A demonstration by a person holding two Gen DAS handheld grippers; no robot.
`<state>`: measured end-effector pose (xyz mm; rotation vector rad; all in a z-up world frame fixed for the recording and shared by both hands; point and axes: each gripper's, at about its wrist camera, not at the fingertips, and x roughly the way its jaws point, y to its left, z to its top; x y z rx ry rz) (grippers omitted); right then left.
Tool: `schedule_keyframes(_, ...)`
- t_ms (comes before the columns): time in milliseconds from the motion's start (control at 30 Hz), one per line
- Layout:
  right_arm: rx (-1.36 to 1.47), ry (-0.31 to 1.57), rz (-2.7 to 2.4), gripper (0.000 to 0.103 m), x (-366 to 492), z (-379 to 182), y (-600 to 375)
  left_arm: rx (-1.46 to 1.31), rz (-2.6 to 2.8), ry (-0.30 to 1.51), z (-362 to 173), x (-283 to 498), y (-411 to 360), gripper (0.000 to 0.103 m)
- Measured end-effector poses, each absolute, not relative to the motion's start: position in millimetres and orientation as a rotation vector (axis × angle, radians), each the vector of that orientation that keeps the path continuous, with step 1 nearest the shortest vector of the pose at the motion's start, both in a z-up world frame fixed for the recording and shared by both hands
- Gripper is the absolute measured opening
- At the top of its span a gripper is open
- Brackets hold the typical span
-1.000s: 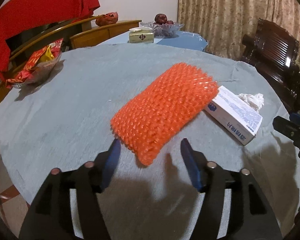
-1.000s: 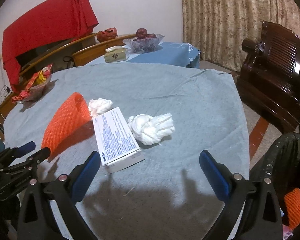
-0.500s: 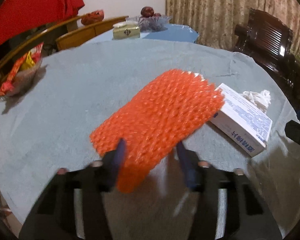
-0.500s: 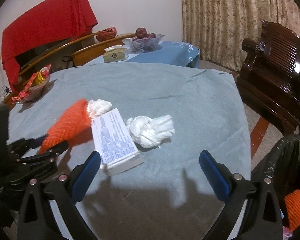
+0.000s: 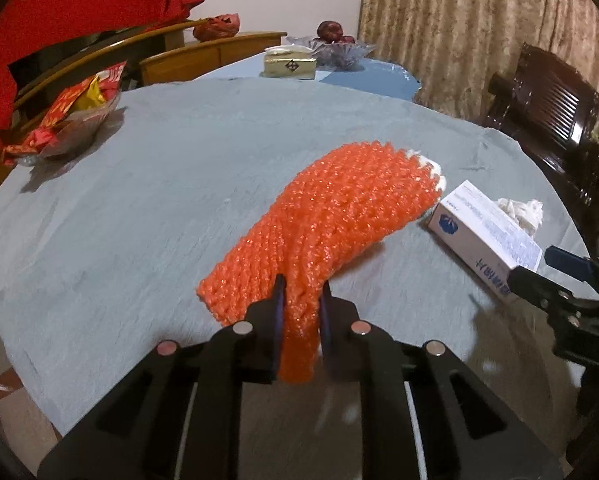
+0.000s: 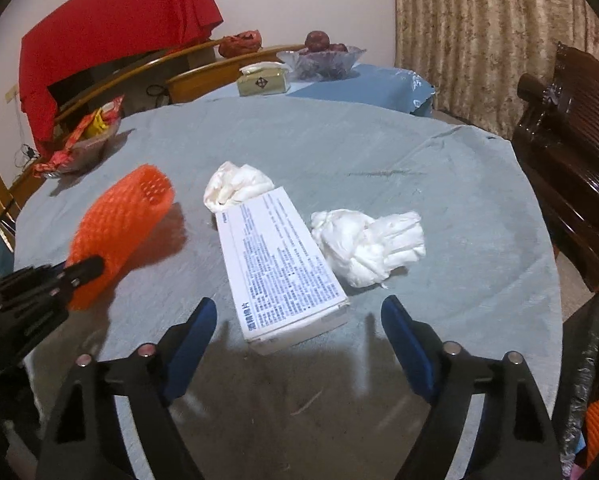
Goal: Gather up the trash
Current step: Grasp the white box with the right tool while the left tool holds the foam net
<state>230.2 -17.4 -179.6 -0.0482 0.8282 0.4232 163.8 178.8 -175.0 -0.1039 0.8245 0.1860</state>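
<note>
My left gripper (image 5: pixel 301 300) is shut on the near end of an orange foam net sleeve (image 5: pixel 339 216) and lifts it a little off the grey tablecloth (image 5: pixel 159 184); the sleeve also shows in the right wrist view (image 6: pixel 119 216). A white printed box (image 6: pixel 279 264) lies just in front of my right gripper (image 6: pixel 299 320), which is open and empty. Two crumpled white tissue wads lie by the box, one to its right (image 6: pixel 371 244) and one behind it (image 6: pixel 235 184). The box shows in the left wrist view (image 5: pixel 487 236).
A bowl of red snack packets (image 5: pixel 71 120) sits at the table's far left. A tissue box (image 6: pixel 263 80) and a fruit bowl (image 6: pixel 323 60) stand on the blue table behind. A dark wooden chair (image 6: pixel 571 152) is at the right, a black bag (image 6: pixel 591 380) at the lower right.
My left gripper moved forward around the orange sleeve's near end, shut on it and raised it. My right gripper moved closer to the white box and stayed open.
</note>
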Motion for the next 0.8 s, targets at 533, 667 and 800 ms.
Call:
schedule_keyframes(533,-0.034,0.9,0.53,0.066,221,-189,7,-0.107,0.217,0.816,-170,163,191,0.014)
schedule_keyframes(667,-0.056,0.907,0.51,0.067,229,-194,18,-0.109,0.216,0.821,-171,163,193,0.014)
schedule_keyframes(800,-0.087,0.893,0.481,0.059,228,-194,23,-0.11,0.215,0.821,-171,163,194,0.014)
